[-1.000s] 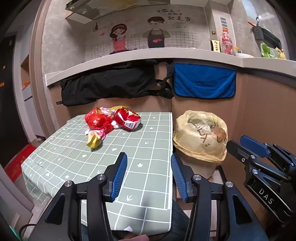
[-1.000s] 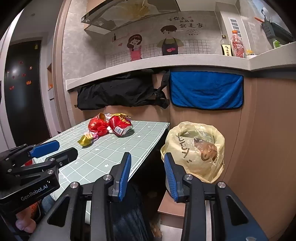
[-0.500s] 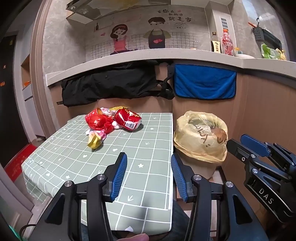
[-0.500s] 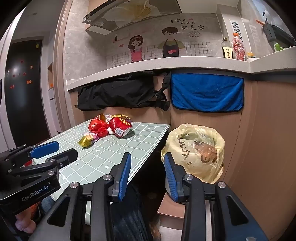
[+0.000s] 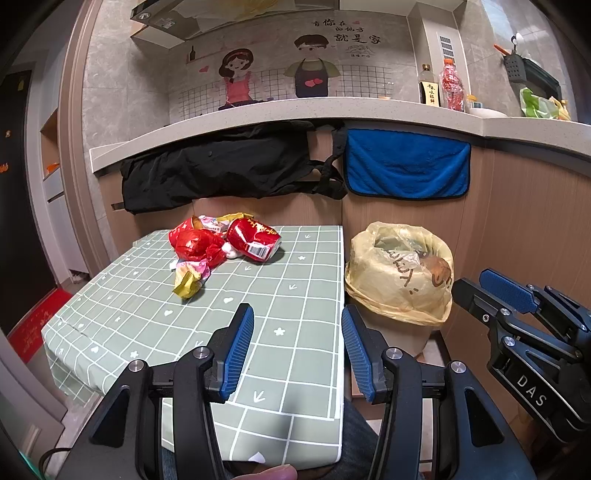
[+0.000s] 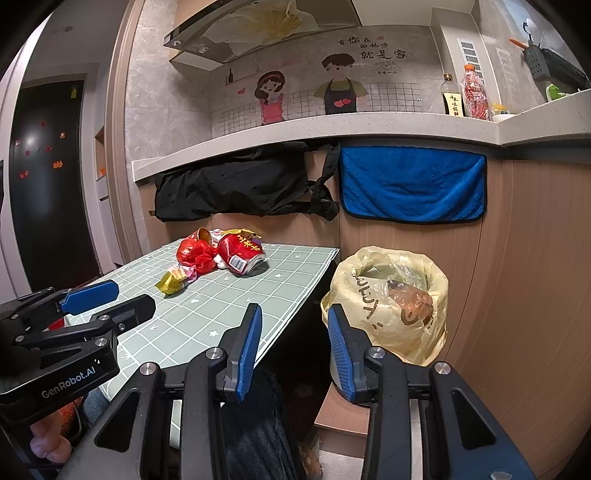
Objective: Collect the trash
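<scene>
Soft, even indoor light, everything pretty sharp

Heavy fisheye bend, black vignette in the corners. Small soft shadow under the wrappers [image 5: 221,251], mild sheen off the hood [image 6: 258,33], doorway on the left goes dark. No motion blur.

Table [image 5: 288,332] sits left, its far edge against the panel under the counter [image 5: 332,107]. Pile of wrappers [image 5: 221,247] lies on the table's far-left part — one stray wrapper [image 5: 186,284] just in front of the pile, nearer the camera. Bin with bag [image 5: 400,273] stands just right of the table, off its far right corner, trash inside. Behind the table, dark cloth [image 5: 221,173] hangs below the counter edge; towel [image 5: 406,162] hangs right of it, above the bin. Two bottles [image 5: 441,88] stand on the counter — above the towel's right end.
</scene>
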A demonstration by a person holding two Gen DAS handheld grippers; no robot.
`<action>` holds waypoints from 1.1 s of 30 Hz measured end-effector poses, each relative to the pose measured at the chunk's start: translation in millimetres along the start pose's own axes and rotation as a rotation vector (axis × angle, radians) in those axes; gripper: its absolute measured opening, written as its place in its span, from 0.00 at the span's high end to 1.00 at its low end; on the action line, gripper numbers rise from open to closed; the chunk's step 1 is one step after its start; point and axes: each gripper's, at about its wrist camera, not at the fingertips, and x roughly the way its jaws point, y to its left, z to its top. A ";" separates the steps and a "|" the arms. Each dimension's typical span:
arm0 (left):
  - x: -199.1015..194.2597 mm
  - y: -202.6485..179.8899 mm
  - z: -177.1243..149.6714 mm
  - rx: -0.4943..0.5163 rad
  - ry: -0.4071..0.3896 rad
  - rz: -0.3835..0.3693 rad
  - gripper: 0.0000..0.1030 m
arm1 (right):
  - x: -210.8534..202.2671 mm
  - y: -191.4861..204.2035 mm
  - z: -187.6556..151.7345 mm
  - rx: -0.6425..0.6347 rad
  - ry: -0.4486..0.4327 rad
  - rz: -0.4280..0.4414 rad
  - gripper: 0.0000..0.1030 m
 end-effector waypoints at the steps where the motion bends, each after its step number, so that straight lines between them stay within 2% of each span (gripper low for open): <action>1: -0.5 0.2 -0.3 -0.001 -0.002 0.000 0.51 | -0.4 0.5 -0.1 0.000 0.000 -0.001 0.65; 33: -0.6 -1.5 1.8 0.002 -0.006 -0.001 0.51 | -0.7 -2.9 -0.1 0.004 -0.002 0.001 0.65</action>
